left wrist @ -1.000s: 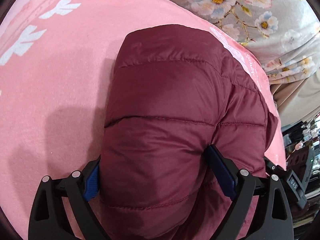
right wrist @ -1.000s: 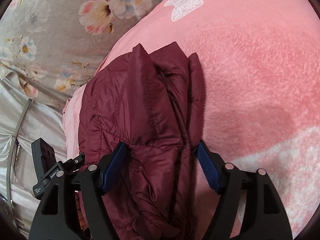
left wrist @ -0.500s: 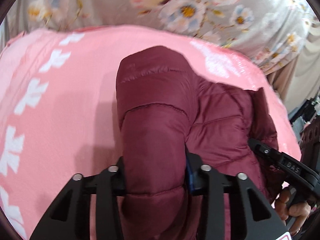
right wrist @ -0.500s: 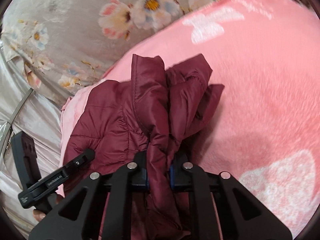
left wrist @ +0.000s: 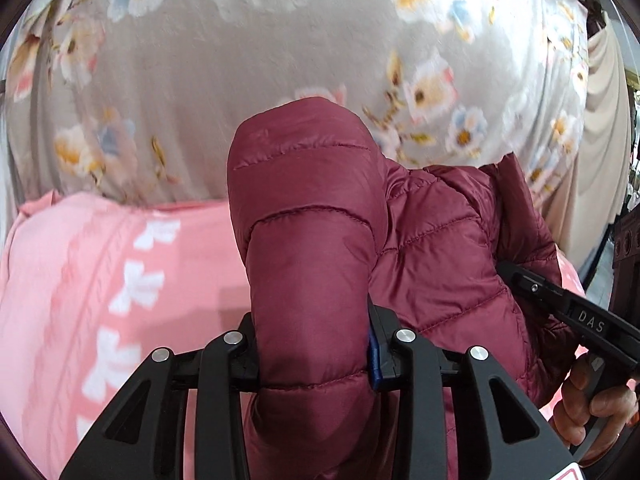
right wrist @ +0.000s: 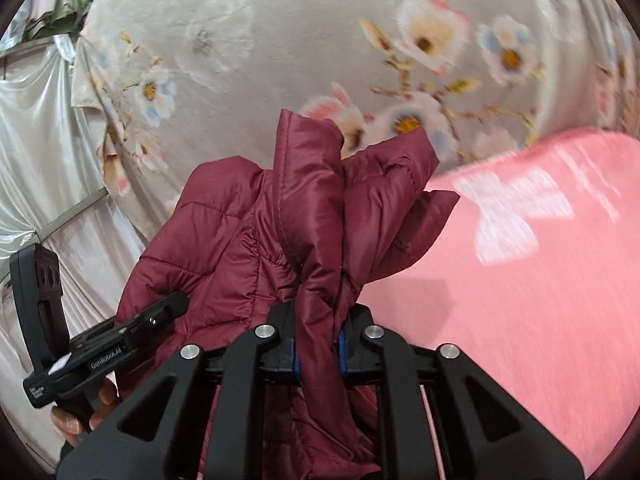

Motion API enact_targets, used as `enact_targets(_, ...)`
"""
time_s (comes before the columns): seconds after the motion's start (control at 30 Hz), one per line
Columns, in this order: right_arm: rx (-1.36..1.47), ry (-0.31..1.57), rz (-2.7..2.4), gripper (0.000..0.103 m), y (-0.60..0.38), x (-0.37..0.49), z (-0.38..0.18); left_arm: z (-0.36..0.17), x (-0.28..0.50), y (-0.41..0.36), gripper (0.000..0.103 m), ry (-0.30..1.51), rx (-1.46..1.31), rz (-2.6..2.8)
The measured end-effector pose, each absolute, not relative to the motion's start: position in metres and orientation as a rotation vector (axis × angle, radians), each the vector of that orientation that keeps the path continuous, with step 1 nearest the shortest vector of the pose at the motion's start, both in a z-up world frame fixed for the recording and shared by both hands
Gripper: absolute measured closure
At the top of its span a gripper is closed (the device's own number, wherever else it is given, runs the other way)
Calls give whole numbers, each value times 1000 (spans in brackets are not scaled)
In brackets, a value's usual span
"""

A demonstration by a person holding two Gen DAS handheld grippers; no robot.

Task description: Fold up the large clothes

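Note:
A maroon quilted puffer jacket (left wrist: 312, 216) is lifted off the pink blanket (left wrist: 80, 280). My left gripper (left wrist: 314, 354) is shut on a thick padded fold of it, the blue pads pressing both sides. In the right wrist view the same jacket (right wrist: 248, 248) bunches upward, and my right gripper (right wrist: 318, 350) is shut on a thin gathered edge of it. Each view shows the other gripper off to the side: the right gripper (left wrist: 560, 312) with a hand (left wrist: 592, 404), the left gripper (right wrist: 104, 356) with a hand (right wrist: 80, 412).
A grey floral cloth (left wrist: 280, 40) hangs behind the bed and fills the background of both views. The pink blanket (right wrist: 520, 280) with white prints spreads to the right. Silvery curtain fabric (right wrist: 36, 120) hangs at the left; a beige drape (left wrist: 600, 120) at the right.
Both grippers closed on the jacket, which lay flat on the blanket a second ago, and rose with it. The views tilted up, so the floral cloth now fills the background.

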State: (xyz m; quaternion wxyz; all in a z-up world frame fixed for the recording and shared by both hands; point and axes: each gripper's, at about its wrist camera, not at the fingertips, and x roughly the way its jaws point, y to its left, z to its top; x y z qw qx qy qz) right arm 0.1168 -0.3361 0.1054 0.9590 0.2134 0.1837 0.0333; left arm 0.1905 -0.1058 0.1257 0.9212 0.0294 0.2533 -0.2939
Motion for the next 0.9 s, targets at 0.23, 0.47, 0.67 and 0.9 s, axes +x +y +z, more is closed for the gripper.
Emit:
enact_targets(0.23,409,374,92,92,-325,198,91,114,264,-89,71,512,61,-578)
enact_targets(0.47,391,421,78,92,-321,254,54,72,317,-88,70,539,82,-530)
enact_targets(0.67,390,495,61,92,-316,283,17,32,346,-89,69,603,104,-506)
enact_targets(0.9,420,565,30,87,-315,294,-26,1,353,-76,46,637,90,-446)
